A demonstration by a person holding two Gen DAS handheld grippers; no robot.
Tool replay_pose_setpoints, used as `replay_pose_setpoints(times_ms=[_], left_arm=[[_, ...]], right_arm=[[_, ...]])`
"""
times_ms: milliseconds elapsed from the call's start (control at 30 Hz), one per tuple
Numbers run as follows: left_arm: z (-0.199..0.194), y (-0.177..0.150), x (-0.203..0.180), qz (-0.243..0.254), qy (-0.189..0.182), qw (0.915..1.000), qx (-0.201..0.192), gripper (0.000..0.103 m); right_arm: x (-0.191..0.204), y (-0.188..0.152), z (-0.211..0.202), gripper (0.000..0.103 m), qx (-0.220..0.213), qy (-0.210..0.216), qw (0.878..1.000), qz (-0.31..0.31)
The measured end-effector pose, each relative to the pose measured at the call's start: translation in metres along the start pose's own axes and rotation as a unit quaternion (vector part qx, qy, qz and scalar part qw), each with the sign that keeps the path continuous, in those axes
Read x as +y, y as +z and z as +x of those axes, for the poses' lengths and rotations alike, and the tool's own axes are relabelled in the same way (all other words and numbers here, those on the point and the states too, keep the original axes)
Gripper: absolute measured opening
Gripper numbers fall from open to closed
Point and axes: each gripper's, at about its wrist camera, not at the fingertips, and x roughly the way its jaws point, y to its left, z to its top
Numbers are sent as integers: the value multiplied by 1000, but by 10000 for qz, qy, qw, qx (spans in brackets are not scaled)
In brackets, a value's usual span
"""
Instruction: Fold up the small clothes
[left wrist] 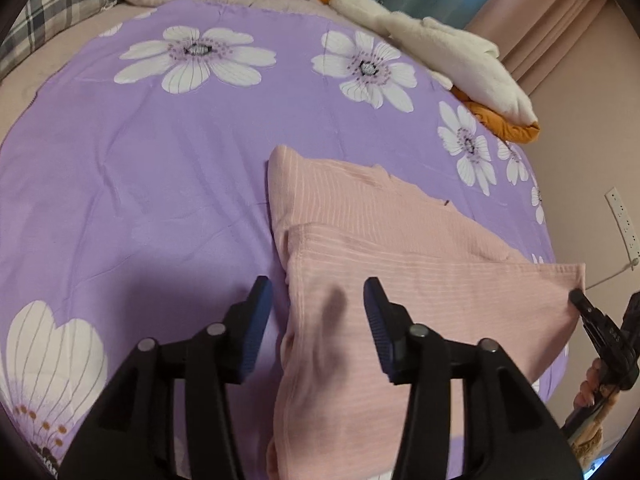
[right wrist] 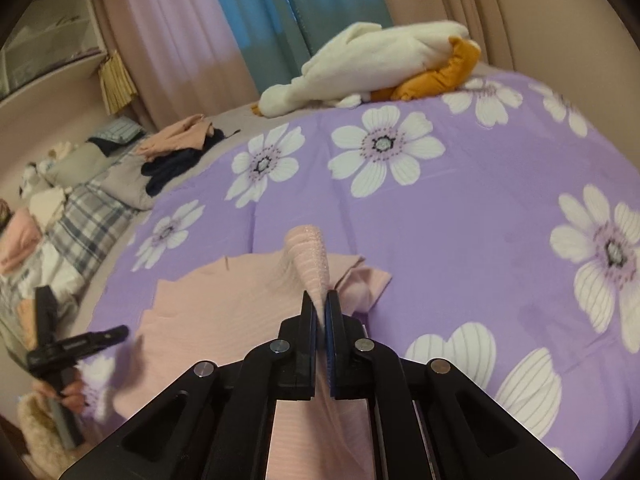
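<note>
One pink ribbed garment (left wrist: 400,240) lies partly folded on the purple floral bedspread (left wrist: 160,160), at 5 o'clock in our left view. Our right gripper (right wrist: 320,304) has jaws clamped on its lifted corner. Our left gripper (left wrist: 316,308) has jaws spread, straddling the garment's near edge, gripping nothing. Plush duck (right wrist: 360,64) at 12 o'clock.

- This is a bedroom in a home.
- A big bed (right wrist: 460,208) has a purple cover with white flowers.
- A soft toy duck (right wrist: 360,68) lies on it.
- Pillows (right wrist: 92,216) sit at one end.
- Curtains (right wrist: 224,32) hang behind.
</note>
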Motion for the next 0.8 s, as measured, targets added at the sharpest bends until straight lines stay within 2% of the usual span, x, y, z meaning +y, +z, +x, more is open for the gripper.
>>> replay_pose_setpoints(times_ms=[133, 200, 233, 400, 533, 633, 800], left_arm=[[18, 0, 0, -17, 65, 9999, 134, 44], [21, -2, -1, 3, 212, 9998, 32, 22], [20, -3, -1, 40, 215, 9998, -17, 6], [1, -7, -9, 155, 396, 9983, -387, 6], [-17, -4, -12, 138, 201, 9979, -599, 5], [-24, 11, -13, 49, 15, 9973, -735, 5], [-17, 40, -15, -25, 43, 9959, -899, 5]], right_arm=[[-1, -2, 0, 5, 12, 54, 10000, 18], [0, -3, -3, 5, 12, 70, 10000, 17], [1, -3, -4, 5, 12, 59, 10000, 13], [3, -4, -5, 5, -5, 113, 9999, -7], [9, -2, -10, 5, -118, 140, 9998, -51], [10, 5, -10, 5, -225, 123, 9997, -55], [5, 30, 9, 5, -341, -13, 9994, -32]])
